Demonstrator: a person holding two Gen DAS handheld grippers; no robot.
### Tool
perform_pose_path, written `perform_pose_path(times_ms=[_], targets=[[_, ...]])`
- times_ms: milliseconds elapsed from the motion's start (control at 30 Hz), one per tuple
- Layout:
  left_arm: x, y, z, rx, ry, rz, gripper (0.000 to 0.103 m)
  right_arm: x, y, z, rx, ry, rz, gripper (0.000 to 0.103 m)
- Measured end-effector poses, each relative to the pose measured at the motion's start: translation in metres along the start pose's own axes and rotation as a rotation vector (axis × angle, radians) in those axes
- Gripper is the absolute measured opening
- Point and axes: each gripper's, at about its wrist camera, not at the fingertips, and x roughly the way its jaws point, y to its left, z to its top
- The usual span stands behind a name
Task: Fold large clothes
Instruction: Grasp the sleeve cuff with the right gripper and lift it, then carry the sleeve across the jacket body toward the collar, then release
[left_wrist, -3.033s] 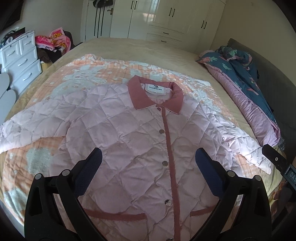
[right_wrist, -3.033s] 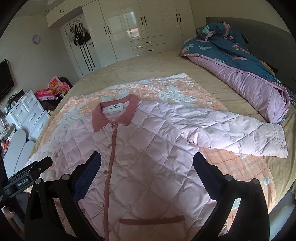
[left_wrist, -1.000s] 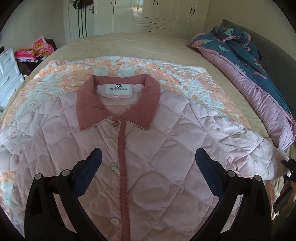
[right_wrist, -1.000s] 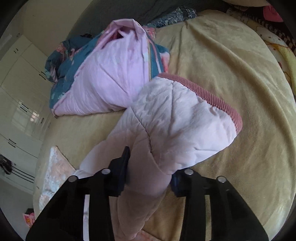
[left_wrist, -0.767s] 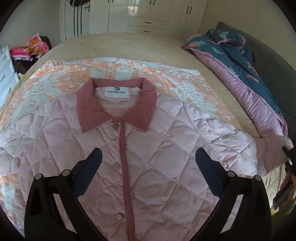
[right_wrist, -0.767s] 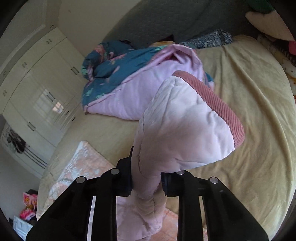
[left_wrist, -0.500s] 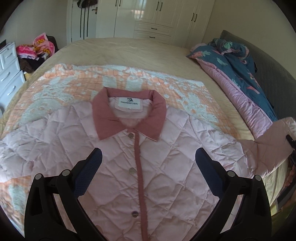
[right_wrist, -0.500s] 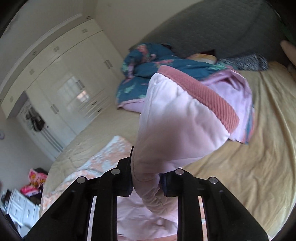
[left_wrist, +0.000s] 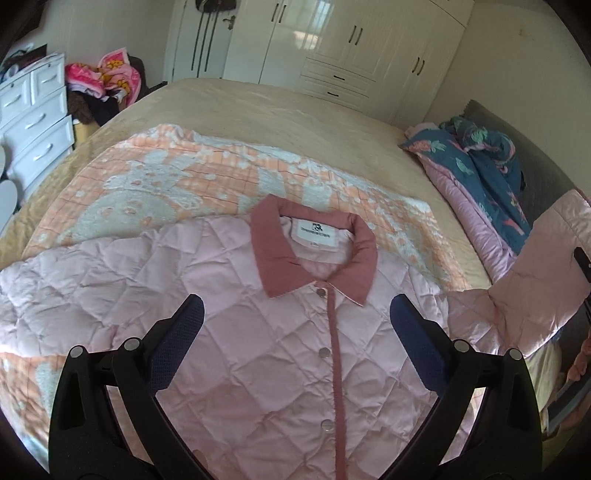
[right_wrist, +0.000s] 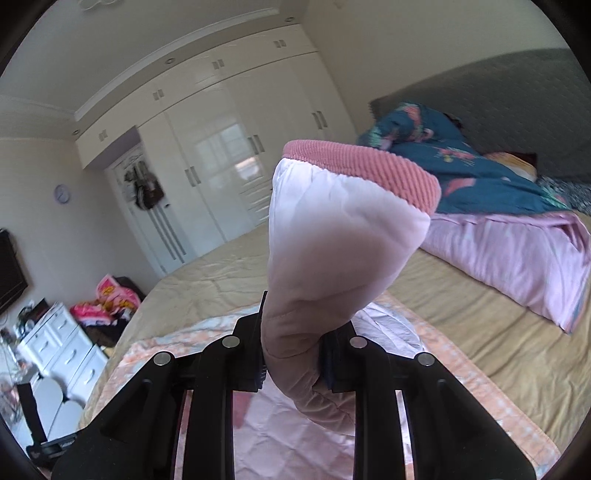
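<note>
While the right gripper (right_wrist: 291, 354) is clamped tight on the sleeve (right_wrist: 332, 266) of the pink quilted jacket (left_wrist: 229, 332), its two fingers (right_wrist: 245, 354) pinch the padded cloth just below the ribbed rose cuff (right_wrist: 369, 166), and the sleeve end stands up above them, off the bed. Seen from the left wrist, that raised sleeve hangs at the far right edge, beside the folded pink and blue duvet (left_wrist: 480, 177). The left gripper (left_wrist: 295, 325) hovers over the jacket's chest with its fingers (left_wrist: 181, 332) spread wide, gripping nothing. Between them runs the rose button placket, snapped shut, up to the rose collar (left_wrist: 314, 251) with its white label. The jacket lies flat, front up, on an orange and white blanket (left_wrist: 177, 177) spread across the tan bed (left_wrist: 258, 103); its other sleeve stretches out to the left. White wardrobes (left_wrist: 332, 40) stand beyond the bed, white drawers (left_wrist: 33, 122) to the left.
</note>
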Motion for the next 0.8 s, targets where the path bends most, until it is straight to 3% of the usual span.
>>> perform_pose_path(times_ms=[300, 500, 800], targets=[[-0.018, 0.043, 0.008, -0.059, -0.029, -0.024, 0.095, 0.009, 0.111, -0.019, -0.099, 0.030, 0.168, 0.021], [-0.017, 0.077, 0.003, -0.140, -0.025, -0.055, 0.095, 0.032, 0.170, -0.058, -0.152, 0.107, 0.236, 0.021], [-0.012, 0.109, -0.010, -0.216, -0.016, -0.088, 0.095, 0.083, 0.192, -0.142, -0.155, 0.234, 0.282, 0.021]])
